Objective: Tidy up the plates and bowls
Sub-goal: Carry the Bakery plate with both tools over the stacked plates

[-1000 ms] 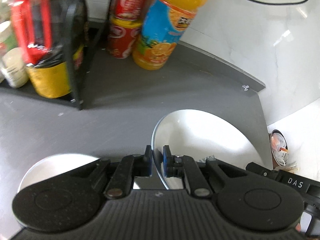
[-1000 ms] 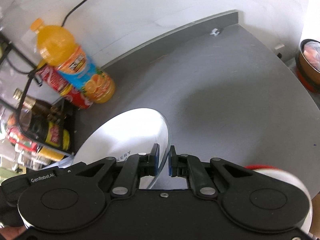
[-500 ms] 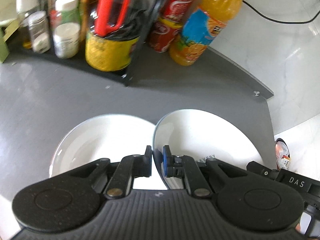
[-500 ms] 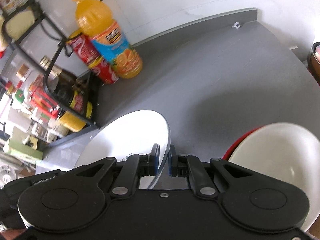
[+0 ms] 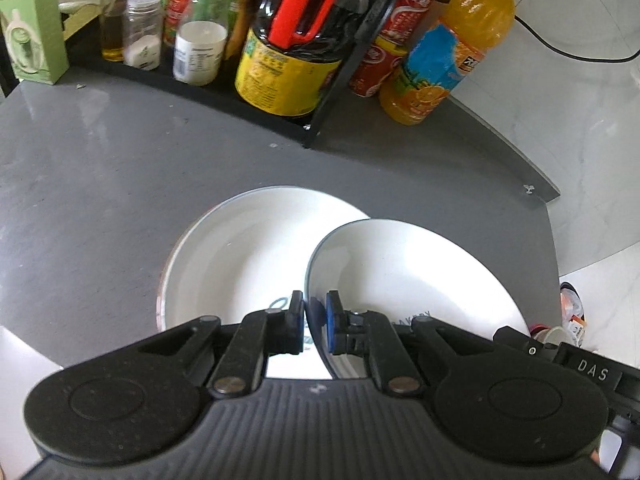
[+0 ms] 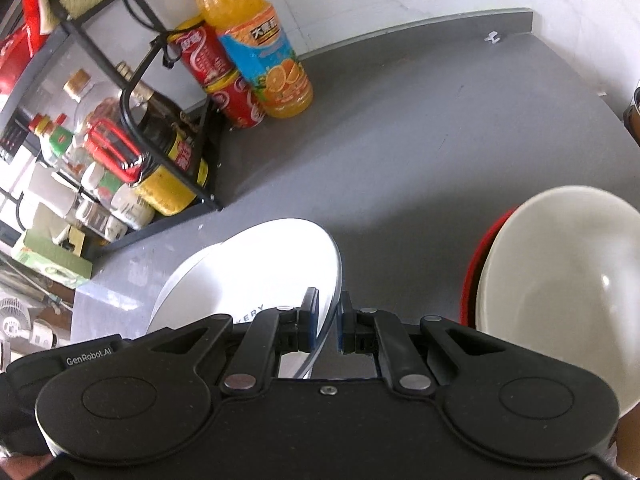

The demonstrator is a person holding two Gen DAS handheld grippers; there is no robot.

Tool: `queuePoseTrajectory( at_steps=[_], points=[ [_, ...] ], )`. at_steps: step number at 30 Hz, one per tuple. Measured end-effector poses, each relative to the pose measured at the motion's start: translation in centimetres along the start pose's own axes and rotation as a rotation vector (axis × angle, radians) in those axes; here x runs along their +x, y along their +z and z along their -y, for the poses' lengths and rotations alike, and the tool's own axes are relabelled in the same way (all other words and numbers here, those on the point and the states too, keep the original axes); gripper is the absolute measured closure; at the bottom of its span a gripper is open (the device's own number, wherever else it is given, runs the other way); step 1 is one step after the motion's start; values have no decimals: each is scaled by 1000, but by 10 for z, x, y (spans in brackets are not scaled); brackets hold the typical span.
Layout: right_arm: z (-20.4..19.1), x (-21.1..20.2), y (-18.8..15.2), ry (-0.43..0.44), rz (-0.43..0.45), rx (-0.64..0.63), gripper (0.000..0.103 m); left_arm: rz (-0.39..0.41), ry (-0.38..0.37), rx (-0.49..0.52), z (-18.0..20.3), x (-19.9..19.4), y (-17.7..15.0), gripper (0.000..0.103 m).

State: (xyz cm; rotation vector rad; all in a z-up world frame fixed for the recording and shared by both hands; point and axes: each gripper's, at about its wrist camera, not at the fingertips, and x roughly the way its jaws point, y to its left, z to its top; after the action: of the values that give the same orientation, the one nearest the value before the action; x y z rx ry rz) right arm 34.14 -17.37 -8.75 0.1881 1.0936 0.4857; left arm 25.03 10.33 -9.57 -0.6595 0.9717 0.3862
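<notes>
Left gripper [image 5: 313, 322]: level over the grey counter [image 5: 100, 184], pointing toward the rack [image 5: 340, 76]; jaws pinching the left rim of a white plate [image 5: 408, 276], which is held tilted above the counter.

Right gripper [image 6: 327, 322]: angled toward the counter's back corner; jaws clamped on the same plate [image 6: 272, 264] at its opposite rim. The left gripper's body shows at its lower left.

Second plate [image 5: 240, 264]: white, lying flat on the counter, partly under the held plate.

Bowl [image 6: 568, 280]: white, nested in a red one [image 6: 476, 264], on the counter right of the right gripper.

Juice bottle [image 5: 444, 52], red cans [image 5: 384, 56]: upright by the wall, beside the rack of jars and bottles.
</notes>
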Motion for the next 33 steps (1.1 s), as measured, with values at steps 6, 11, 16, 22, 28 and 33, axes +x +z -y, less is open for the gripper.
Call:
queuePoseTrajectory(
  at_steps=[6,11,16,22,28,33],
  points=[
    [-8,2,-8,-8,-14,-24,94,-7,3,-11,-12,-1,-8,95],
    [-16,2,-16,-29,-28,-54,94,-19,9,-13,-21,1,-17,94],
    [-19,6,-25,-40,-39,-73,94,-38,14,-17,-30,5,-22,93],
    [-22,11,-28,-46,-44,-77,94,-50,23,-12,-34,12,-21,93],
    [-20,14,-30,-53,-49,-81,94,-63,49,37,-30,21,-22,91],
    [-23,14,-31,-57,-42,-107,93,-68,52,55,-31,25,-20,90]
  ],
)
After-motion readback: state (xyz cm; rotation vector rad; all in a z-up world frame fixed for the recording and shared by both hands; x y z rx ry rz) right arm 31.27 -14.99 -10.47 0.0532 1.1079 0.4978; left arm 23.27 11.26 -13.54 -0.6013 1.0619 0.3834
